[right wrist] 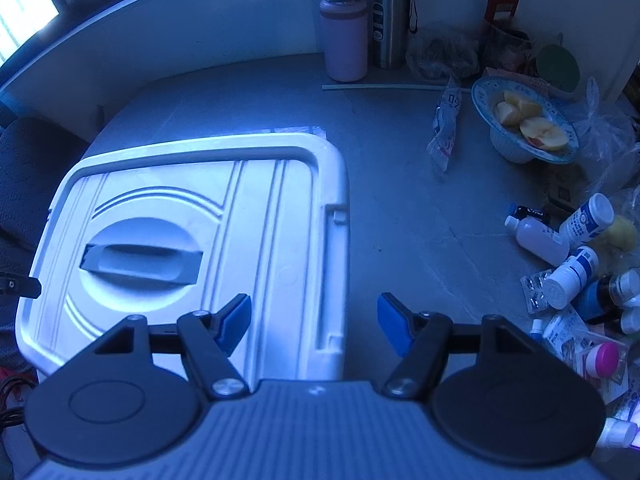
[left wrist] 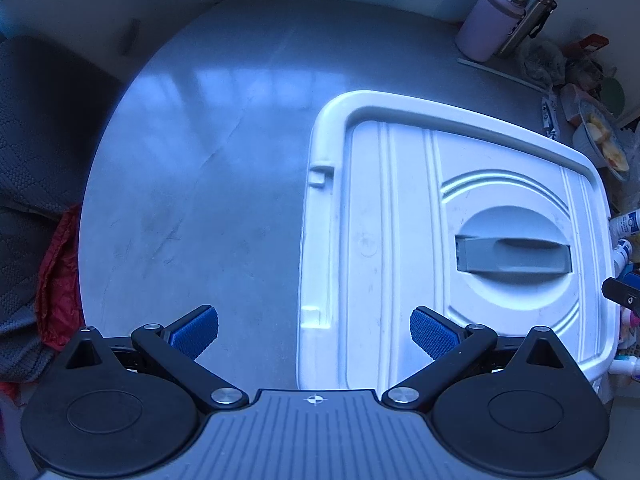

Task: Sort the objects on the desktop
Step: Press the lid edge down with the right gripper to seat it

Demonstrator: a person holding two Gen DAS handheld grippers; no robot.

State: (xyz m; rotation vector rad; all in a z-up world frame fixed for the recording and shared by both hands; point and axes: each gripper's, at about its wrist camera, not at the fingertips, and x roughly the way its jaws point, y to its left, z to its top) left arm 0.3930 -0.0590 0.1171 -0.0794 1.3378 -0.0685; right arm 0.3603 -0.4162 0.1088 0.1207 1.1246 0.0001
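A white storage box (left wrist: 400,216) (right wrist: 272,216) with its lid on and a grey handle (left wrist: 516,256) (right wrist: 140,260) stands on the grey table. My left gripper (left wrist: 314,332) is open above the box's left edge, nothing between its blue pads. My right gripper (right wrist: 314,320) is open above the box's right edge, also with nothing in it. Several white medicine bottles (right wrist: 560,236), blister packs and a pink-capped jar (right wrist: 604,356) lie in a heap at the right of the right wrist view.
At the back stand a pink flask (right wrist: 346,32) (left wrist: 484,24) and a steel flask (right wrist: 390,12). A blue-rimmed bowl with apple pieces (right wrist: 524,120), a sachet (right wrist: 446,128) and plastic bags crowd the right. A dark chair (left wrist: 36,152) with red cloth sits left of the bare grey table (left wrist: 200,184).
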